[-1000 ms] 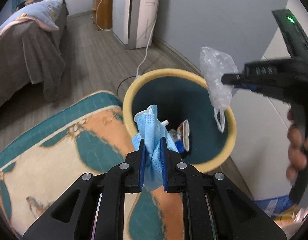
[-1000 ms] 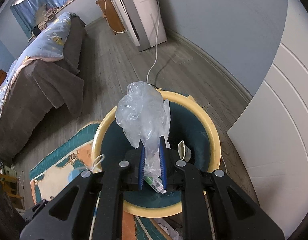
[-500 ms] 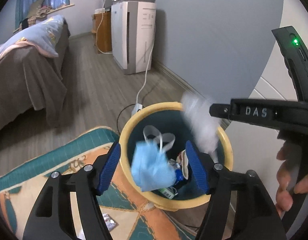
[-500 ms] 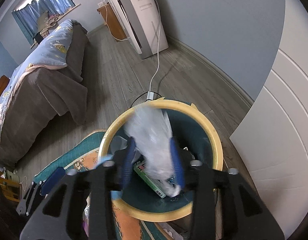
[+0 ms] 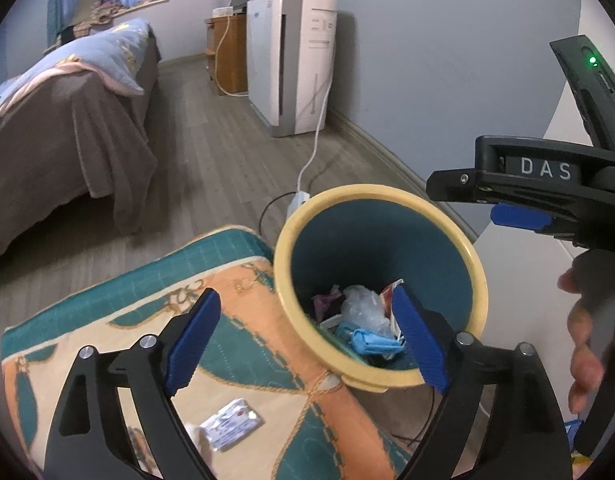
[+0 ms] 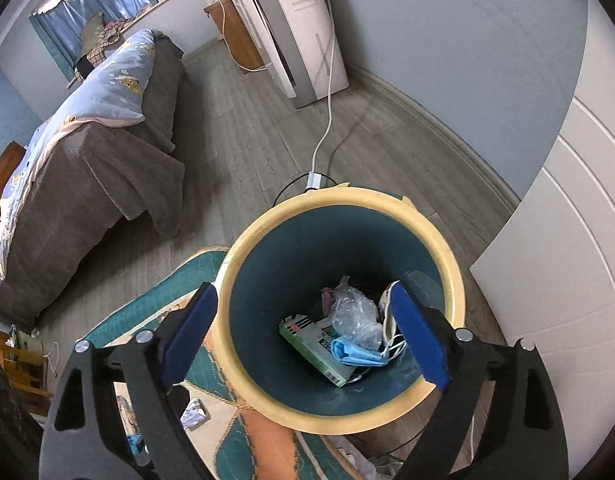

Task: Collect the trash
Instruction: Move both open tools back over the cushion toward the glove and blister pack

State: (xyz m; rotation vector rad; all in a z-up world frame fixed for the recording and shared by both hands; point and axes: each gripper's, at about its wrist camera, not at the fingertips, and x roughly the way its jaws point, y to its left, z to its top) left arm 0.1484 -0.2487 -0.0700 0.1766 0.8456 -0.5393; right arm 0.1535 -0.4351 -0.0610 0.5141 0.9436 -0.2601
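Note:
A teal bin with a cream rim [image 5: 481, 280] [image 6: 451, 268] stands on the floor beside the rug. At its bottom lie a blue face mask [image 5: 369, 342] [image 6: 355, 354], a crumpled clear plastic bag [image 5: 361, 306] [image 6: 353, 314], a green box [image 6: 315, 344] and other wrappers. My left gripper [image 5: 307, 344] hovers over the bin's near rim, its jaws still opening and empty. My right gripper [image 6: 305, 340] hangs right above the bin mouth, jaws also opening with nothing held; its side is visible in the left wrist view [image 5: 519, 216] with a hand [image 5: 587, 344] on its handle.
A patterned teal and orange rug [image 5: 243, 284] holds a small foil packet [image 5: 231, 424] and more litter [image 6: 193, 410]. A white cable and plug [image 6: 313, 178] lie behind the bin. A bed [image 5: 67, 128] is at left, an air purifier [image 5: 291, 64] by the wall, a white door [image 6: 567, 240] at right.
Both grippers went from shut to wide open. The face mask fell out of the left one and the plastic bag out of the right one; both now lie in the bin.

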